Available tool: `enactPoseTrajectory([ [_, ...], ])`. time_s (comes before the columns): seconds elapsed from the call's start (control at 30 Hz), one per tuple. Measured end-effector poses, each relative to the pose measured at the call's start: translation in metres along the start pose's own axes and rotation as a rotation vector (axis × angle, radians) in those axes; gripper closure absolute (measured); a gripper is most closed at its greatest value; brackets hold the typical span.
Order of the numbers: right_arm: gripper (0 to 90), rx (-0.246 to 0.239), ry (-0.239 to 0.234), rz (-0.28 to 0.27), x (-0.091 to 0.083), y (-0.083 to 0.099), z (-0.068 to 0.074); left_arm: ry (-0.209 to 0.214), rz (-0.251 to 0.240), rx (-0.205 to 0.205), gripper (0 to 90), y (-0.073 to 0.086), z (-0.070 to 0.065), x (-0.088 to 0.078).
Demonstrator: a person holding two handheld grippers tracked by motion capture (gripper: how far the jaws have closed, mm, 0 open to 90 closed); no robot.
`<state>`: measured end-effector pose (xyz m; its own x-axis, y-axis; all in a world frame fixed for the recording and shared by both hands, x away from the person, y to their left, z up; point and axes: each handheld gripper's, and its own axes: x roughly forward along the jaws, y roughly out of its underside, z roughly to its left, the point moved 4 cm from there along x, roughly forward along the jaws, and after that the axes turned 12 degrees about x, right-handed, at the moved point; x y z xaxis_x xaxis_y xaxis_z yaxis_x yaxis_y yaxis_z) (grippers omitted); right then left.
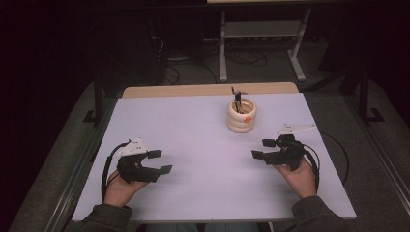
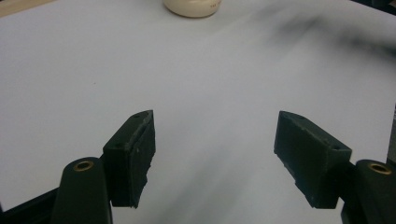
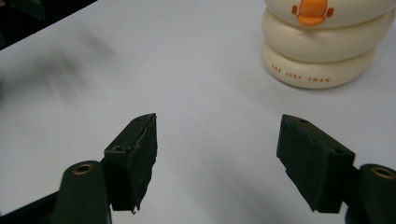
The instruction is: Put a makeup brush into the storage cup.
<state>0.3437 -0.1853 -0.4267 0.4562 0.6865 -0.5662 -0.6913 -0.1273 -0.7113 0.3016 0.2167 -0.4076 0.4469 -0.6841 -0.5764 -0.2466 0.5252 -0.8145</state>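
Clearly nearer the right gripper (image 1: 265,149): cream ringed ceramic holder (image 1: 241,116) with dark tool, near tabletop's far edge; left gripper (image 1: 160,162) well apart; both grippers wide, empty.

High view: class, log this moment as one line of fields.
left gripper: open, empty | right gripper: open, empty | cream cup: upright on table, untouched

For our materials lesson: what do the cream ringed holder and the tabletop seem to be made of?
Ringed holder: probably glazed ceramic or smooth plastic; soft sheen, rounded stacked rings, printed lettering. Tabletop: likely matte laminate or a plastic sheet; flat, white, no glare.
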Motion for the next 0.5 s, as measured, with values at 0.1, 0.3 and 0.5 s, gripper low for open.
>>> enactPoseTrajectory([
  [0.1, 26.9, -0.002, 0.003, -0.004, -0.002, 0.004, 0.001, -0.001, 0.010, 0.009, 26.4, 0.003, -0.001, 0.000],
  [0.3, 23.1, 0.003, 0.024, -0.013, -0.006, 0.010, 0.005, 0.006, 0.031, 0.005, 22.2, 0.011, -0.006, 0.002],
  [0.5, 17.4, 0.008, 0.040, -0.018, -0.008, 0.015, 0.010, -0.004, 0.029, -0.005, 19.8, 0.015, -0.007, -0.001],
])
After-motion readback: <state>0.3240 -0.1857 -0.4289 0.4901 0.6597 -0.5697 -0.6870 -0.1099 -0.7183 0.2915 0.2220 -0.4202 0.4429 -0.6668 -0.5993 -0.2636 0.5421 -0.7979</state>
